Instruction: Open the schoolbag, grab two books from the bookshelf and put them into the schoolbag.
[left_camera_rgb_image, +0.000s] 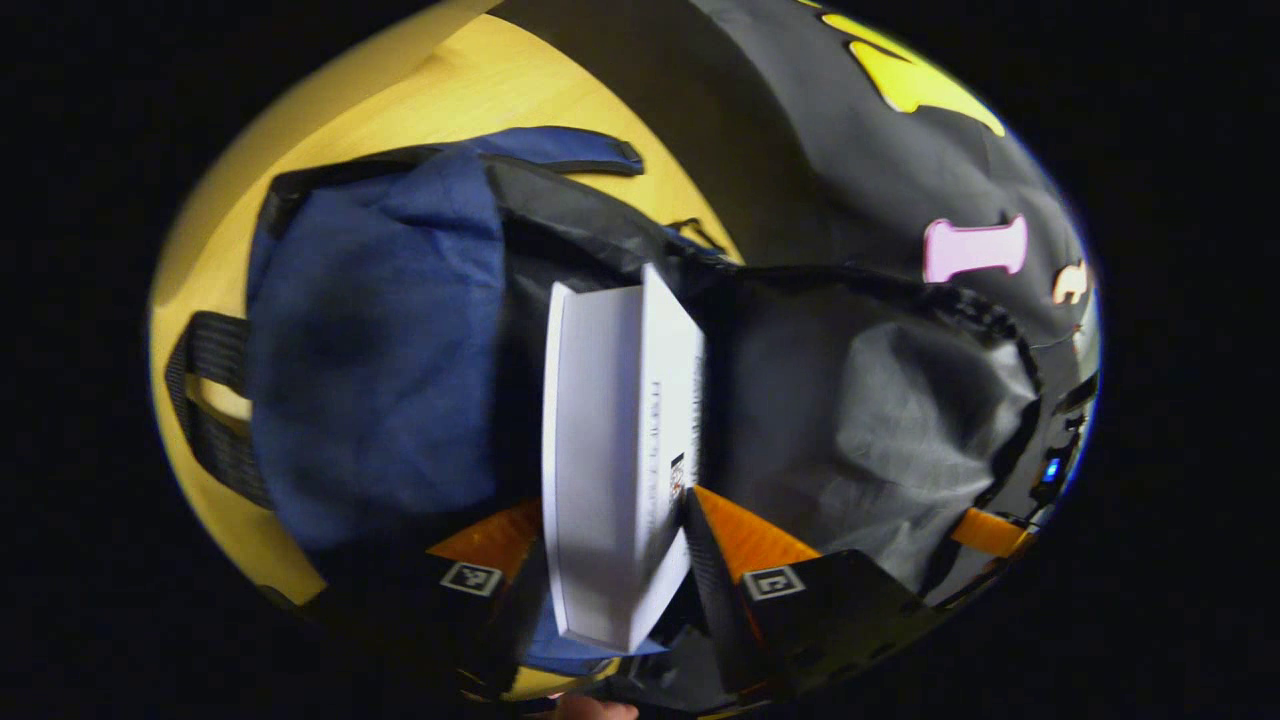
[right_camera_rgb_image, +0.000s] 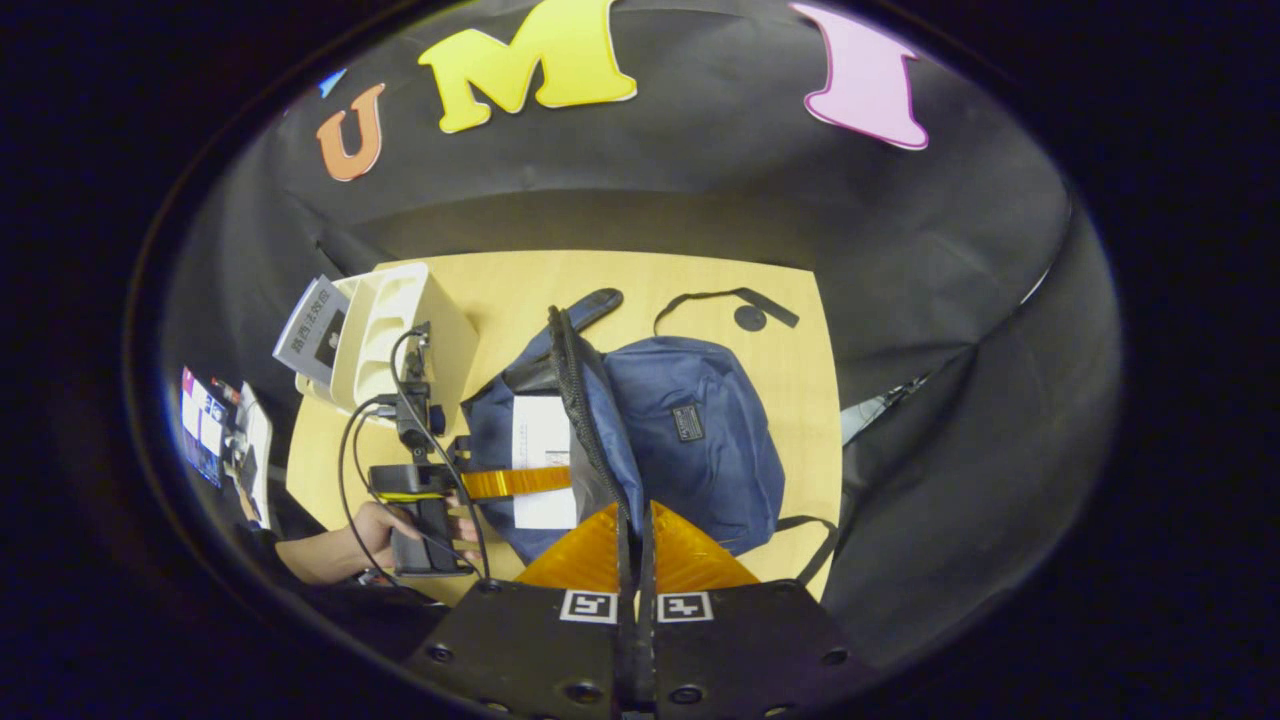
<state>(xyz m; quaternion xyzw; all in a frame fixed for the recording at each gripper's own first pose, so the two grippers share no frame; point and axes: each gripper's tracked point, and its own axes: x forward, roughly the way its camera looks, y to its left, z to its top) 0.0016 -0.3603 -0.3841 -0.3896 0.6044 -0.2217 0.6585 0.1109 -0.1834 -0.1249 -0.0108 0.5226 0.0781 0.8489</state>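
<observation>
**Book half in bag: snag risk at the flap**

Near: left gripper (left_camera_rgb_image: 620, 560) clamps a white book (left_camera_rgb_image: 615, 440), both fingers on it, book's far end inside the blue schoolbag (left_camera_rgb_image: 370, 350). Right gripper (right_camera_rgb_image: 636, 560) is closed on the zip-edged flap (right_camera_rgb_image: 585, 420), holding the mouth open.

Risks, as I judge: flap slips, mouth closes, book corner catches the zip; or book tilts out if let go early.

Far: white bookshelf (right_camera_rgb_image: 400, 330) on the surface (right_camera_rgb_image: 790, 380).

Count: 1 bag, 2 grippers, 1 book going in, 1 more book (right_camera_rgb_image: 315, 330) at the shelf.
</observation>
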